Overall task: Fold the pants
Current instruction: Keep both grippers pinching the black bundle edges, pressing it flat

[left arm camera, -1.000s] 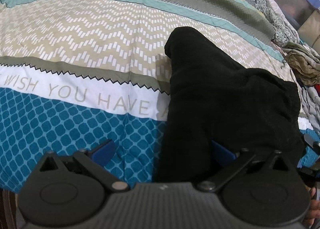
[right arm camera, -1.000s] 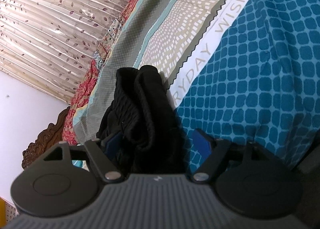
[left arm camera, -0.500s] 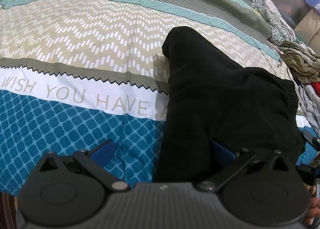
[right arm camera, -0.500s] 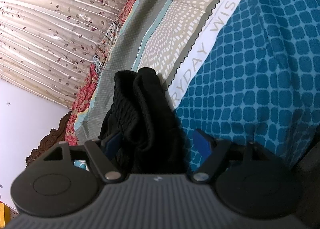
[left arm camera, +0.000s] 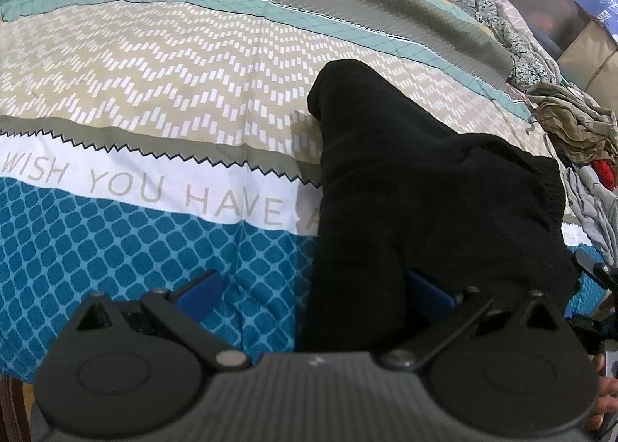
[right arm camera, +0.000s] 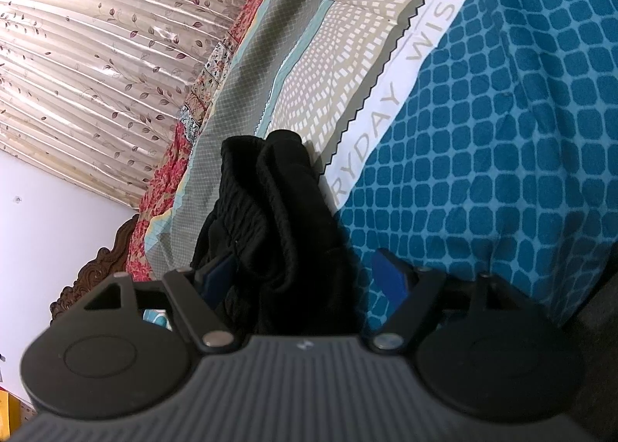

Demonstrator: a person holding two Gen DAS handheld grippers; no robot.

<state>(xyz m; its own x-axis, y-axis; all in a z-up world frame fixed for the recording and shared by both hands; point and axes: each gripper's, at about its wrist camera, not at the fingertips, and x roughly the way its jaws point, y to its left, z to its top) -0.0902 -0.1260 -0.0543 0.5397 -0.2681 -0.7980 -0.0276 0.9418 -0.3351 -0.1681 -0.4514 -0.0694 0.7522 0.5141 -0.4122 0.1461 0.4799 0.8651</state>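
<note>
Nothing has shifted since a second ago; both hands stay put. Black pants (left arm camera: pixel 405 191) lie bunched on the printed bedspread (left arm camera: pixel 154 102), running toward 12 o'clock, partly folded, not yet flat. Left gripper (left arm camera: pixel 313 291) and right gripper (right arm camera: pixel 305 272) are spread wide, cloth between the pads, no pinch visible. Right view alone shows the curtain (right arm camera: pixel 77 36); left alone the clothes heap (left arm camera: pixel 571 125) at 3 o'clock.

Bed (left arm camera: pixel 162 102) under patterned cover: teal lattice, white lettered band, beige zigzag, olive. Black pants (left arm camera: pixel 405 191) lie bunched on it; loose clothes pile (left arm camera: pixel 571 125) at far edge.
</note>
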